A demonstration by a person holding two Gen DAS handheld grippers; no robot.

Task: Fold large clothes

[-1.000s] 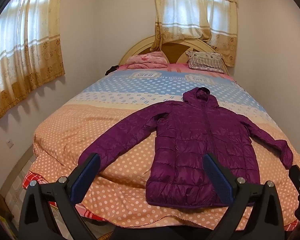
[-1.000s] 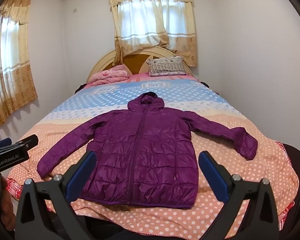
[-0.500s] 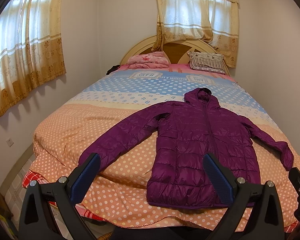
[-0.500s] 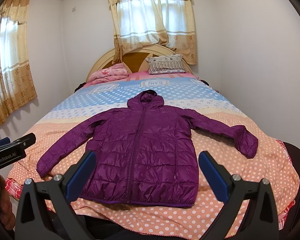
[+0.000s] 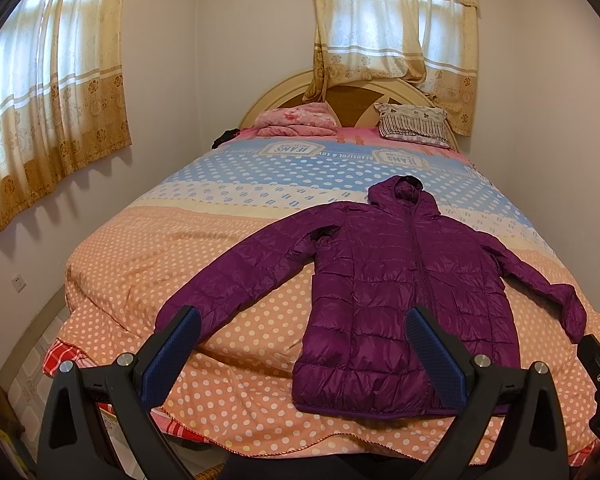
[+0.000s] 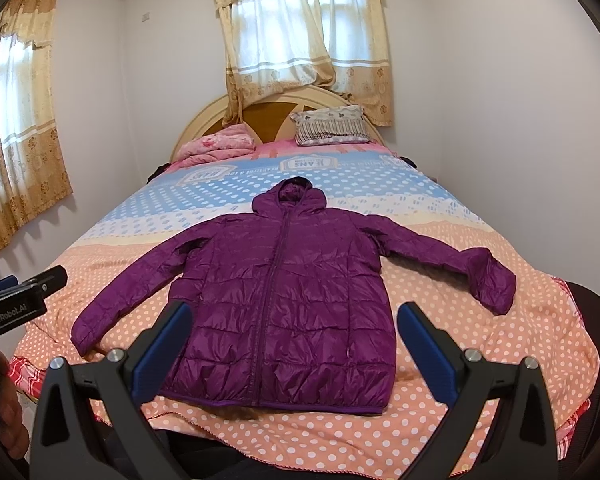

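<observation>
Meanwhile, little is changing since a second ago: the bed is carrying the purple jacket flat beside its near edge, unfolded; both grippers, left and right, are merely drifting, fingers spread, gripping nothing; folding is just beginning.

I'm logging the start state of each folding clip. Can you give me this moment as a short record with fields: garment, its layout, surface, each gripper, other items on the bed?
garment: purple quilted hooded puffer jacket
layout: flat, front up, zipped, both sleeves spread outward, hood toward the headboard, hem at the near edge
surface: bed with orange, cream and blue polka-dot cover
left gripper: jaws open, empty, short of the jacket
right gripper: jaws open, empty, short of the hem
other items: folded pink blanket and striped pillow by the headboard
fold progress: none visible
</observation>
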